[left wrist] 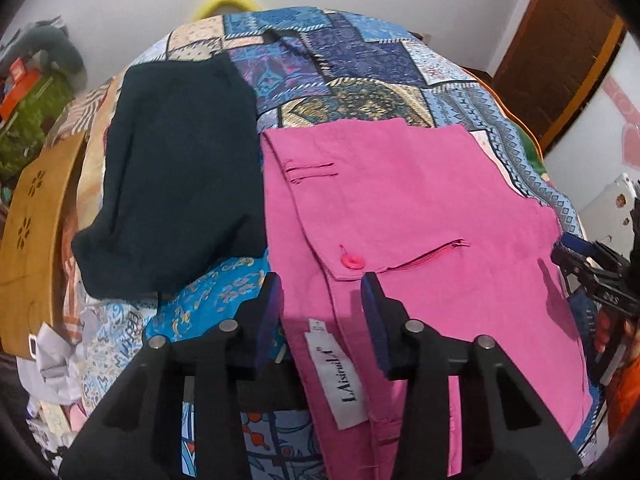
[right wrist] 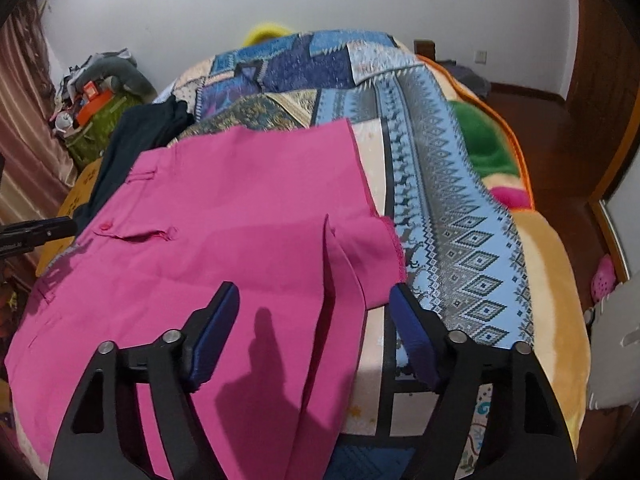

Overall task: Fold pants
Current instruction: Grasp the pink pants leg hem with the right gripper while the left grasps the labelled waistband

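Note:
Bright pink pants (left wrist: 420, 200) lie flat on a patchwork bedcover (left wrist: 352, 60), waistband near me, with a pink button (left wrist: 352, 261) and a white label (left wrist: 340, 376). My left gripper (left wrist: 322, 286) hovers over the waistband's left end; its blue pads stand apart with the fabric below and between them, not pinched. In the right wrist view the pants (right wrist: 224, 216) show a folded flap and hem at their right edge. My right gripper (right wrist: 314, 294) is open wide over that edge, not pressing the cloth. Each gripper shows at the other view's edge: the right gripper (left wrist: 592, 272), the left gripper (right wrist: 40, 232).
A dark teal garment (left wrist: 176, 168) lies folded left of the pants, touching them. A wooden board (left wrist: 32, 220) and a clutter pile (left wrist: 36, 80) stand at the bed's left. An orange and green blanket (right wrist: 492, 148) hangs on the right side, beside a brown floor (right wrist: 560, 128).

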`<action>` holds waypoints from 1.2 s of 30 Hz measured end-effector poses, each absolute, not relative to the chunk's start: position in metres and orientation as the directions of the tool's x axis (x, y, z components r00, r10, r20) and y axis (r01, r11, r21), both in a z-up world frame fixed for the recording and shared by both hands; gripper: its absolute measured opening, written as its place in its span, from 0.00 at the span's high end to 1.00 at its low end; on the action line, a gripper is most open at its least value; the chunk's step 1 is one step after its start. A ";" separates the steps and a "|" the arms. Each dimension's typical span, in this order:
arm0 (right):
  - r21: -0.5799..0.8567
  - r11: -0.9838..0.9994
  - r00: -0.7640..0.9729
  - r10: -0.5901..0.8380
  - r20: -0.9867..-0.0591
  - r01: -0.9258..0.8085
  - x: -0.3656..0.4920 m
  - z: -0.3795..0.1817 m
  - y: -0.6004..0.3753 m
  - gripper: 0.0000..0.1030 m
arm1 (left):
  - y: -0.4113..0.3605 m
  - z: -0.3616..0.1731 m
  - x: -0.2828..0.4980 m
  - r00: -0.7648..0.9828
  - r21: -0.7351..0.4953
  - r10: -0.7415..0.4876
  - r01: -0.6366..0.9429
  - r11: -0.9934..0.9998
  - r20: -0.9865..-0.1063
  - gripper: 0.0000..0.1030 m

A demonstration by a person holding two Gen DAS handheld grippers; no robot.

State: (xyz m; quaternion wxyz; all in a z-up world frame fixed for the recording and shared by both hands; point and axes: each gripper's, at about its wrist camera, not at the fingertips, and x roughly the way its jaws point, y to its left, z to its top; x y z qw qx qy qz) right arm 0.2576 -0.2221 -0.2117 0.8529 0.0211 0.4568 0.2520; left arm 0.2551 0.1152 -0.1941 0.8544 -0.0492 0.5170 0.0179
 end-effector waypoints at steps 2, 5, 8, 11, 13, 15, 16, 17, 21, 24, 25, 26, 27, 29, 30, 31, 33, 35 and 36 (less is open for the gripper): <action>0.268 0.870 0.453 0.452 -0.769 -0.413 0.259 -0.211 -0.223 0.39 | 0.111 -0.192 0.257 0.467 -0.069 -0.032 -0.062 0.996 -0.884 0.61; 0.277 0.862 0.449 0.466 -0.763 -0.423 0.263 -0.209 -0.223 0.44 | 0.112 -0.197 0.262 0.436 -0.115 -0.077 -0.061 0.992 -0.896 0.64; 0.273 0.853 0.435 0.471 -0.767 -0.444 0.267 -0.210 -0.216 0.48 | 0.117 -0.209 0.270 0.376 -0.170 -0.131 -0.071 0.983 -0.917 0.69; 0.248 0.862 0.432 0.447 -0.783 -0.443 0.273 -0.215 -0.211 0.49 | 0.119 -0.221 0.276 0.326 -0.182 -0.147 -0.080 0.980 -0.934 0.70; 0.242 0.866 0.431 0.438 -0.789 -0.437 0.277 -0.219 -0.209 0.49 | 0.123 -0.230 0.279 0.287 -0.219 -0.182 -0.101 0.971 -0.940 0.70; 0.248 0.875 0.432 0.430 -0.792 -0.415 0.280 -0.222 -0.210 0.49 | 0.127 -0.234 0.282 0.278 -0.251 -0.213 -0.108 0.962 -0.937 0.70; 0.254 0.876 0.433 0.432 -0.791 -0.410 0.281 -0.223 -0.210 0.50 | 0.129 -0.235 0.282 0.274 -0.262 -0.225 -0.109 0.959 -0.935 0.70; 0.260 0.876 0.434 0.435 -0.789 -0.406 0.282 -0.224 -0.210 0.50 | 0.130 -0.235 0.283 0.270 -0.278 -0.241 -0.110 0.954 -0.932 0.70; 0.270 0.872 0.419 0.442 -0.793 -0.409 0.286 -0.227 -0.205 0.65 | 0.131 -0.234 0.283 0.268 -0.286 -0.251 -0.102 0.953 -0.930 0.82; 0.262 0.871 0.412 0.437 -0.800 -0.415 0.288 -0.228 -0.203 0.78 | 0.128 -0.232 0.280 0.283 -0.257 -0.224 -0.084 0.963 -0.932 0.89; 0.258 0.873 0.415 0.433 -0.800 -0.414 0.287 -0.229 -0.202 0.79 | 0.127 -0.231 0.279 0.288 -0.248 -0.217 -0.076 0.966 -0.933 0.92; 0.258 0.872 0.416 0.434 -0.799 -0.415 0.287 -0.229 -0.203 0.81 | 0.126 -0.230 0.278 0.299 -0.232 -0.204 -0.063 0.971 -0.932 0.94; 0.256 0.873 0.417 0.433 -0.799 -0.416 0.287 -0.229 -0.203 0.88 | 0.125 -0.228 0.276 0.314 -0.215 -0.187 -0.054 0.975 -0.931 0.95; 0.262 0.869 0.418 0.442 -0.794 -0.420 0.287 -0.230 -0.203 0.90 | 0.123 -0.226 0.274 0.334 -0.177 -0.150 -0.051 0.983 -0.931 0.95; 0.263 0.868 0.417 0.443 -0.793 -0.422 0.287 -0.231 -0.203 0.91 | 0.121 -0.226 0.273 0.343 -0.157 -0.131 -0.050 0.986 -0.930 0.95; 0.265 0.866 0.415 0.446 -0.793 -0.424 0.286 -0.233 -0.203 0.92 | 0.122 -0.226 0.273 0.346 -0.145 -0.119 -0.050 0.988 -0.931 0.95; 0.266 0.865 0.406 0.446 -0.798 -0.426 0.287 -0.236 -0.201 0.92 | 0.122 -0.227 0.270 0.357 -0.128 -0.101 -0.051 0.991 -0.929 0.94; 0.255 0.869 0.410 0.435 -0.802 -0.424 0.286 -0.239 -0.200 0.93 | 0.125 -0.230 0.266 0.365 -0.135 -0.101 -0.068 0.989 -0.926 0.94; 0.249 0.871 0.413 0.431 -0.802 -0.424 0.285 -0.240 -0.199 0.93 | 0.128 -0.230 0.265 0.369 -0.144 -0.106 -0.078 0.986 -0.923 0.94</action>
